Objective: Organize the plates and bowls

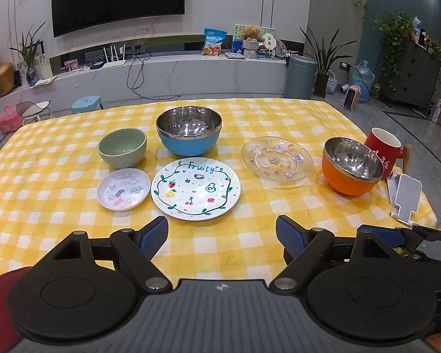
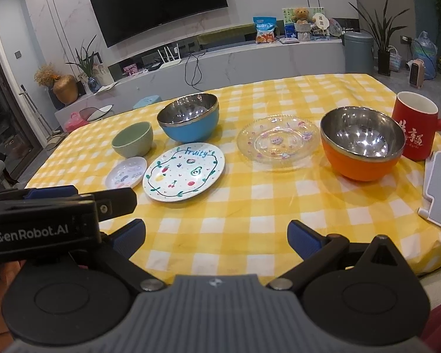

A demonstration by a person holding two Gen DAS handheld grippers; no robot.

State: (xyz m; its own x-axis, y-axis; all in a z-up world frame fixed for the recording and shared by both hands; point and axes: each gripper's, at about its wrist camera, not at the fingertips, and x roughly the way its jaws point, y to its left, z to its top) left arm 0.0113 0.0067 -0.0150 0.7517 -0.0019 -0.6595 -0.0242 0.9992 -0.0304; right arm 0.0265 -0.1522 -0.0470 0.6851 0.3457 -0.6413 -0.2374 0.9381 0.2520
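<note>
Fruity plate lies dead ahead of your left gripper, small dish just left of it, green bowl and blue bowl behind. Glass plate and orange bowl sit nearer your right gripper. All vessels empty. Both grippers gape wide, holding nothing.

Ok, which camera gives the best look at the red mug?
The right wrist view: the red mug sits large behind the orange bowl, its white lettering plain. In the left wrist view the mug is smaller, near the right edge and largely hidden by that bowl.
</note>
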